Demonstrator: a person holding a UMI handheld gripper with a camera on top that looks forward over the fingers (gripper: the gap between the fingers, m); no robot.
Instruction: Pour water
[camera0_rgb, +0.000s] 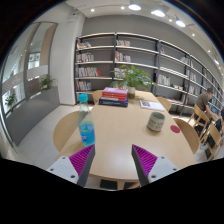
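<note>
A clear plastic water bottle (87, 127) with a blue label stands upright on the round wooden table (120, 135), beyond my left finger. A grey-green mug (156, 121) stands on the table farther right, beyond my right finger. My gripper (113, 162) is open and empty, held over the table's near edge. Its two purple pads (81, 162) stand wide apart with only bare tabletop between them. Bottle and mug are well ahead of the fingertips.
A stack of books (114, 97) and a potted plant (134, 78) sit at the table's far side, with papers (151, 104) to their right. A pink object (176, 128) lies near the mug. Chairs (203, 125) stand at the right. Bookshelves (130, 60) line the back wall.
</note>
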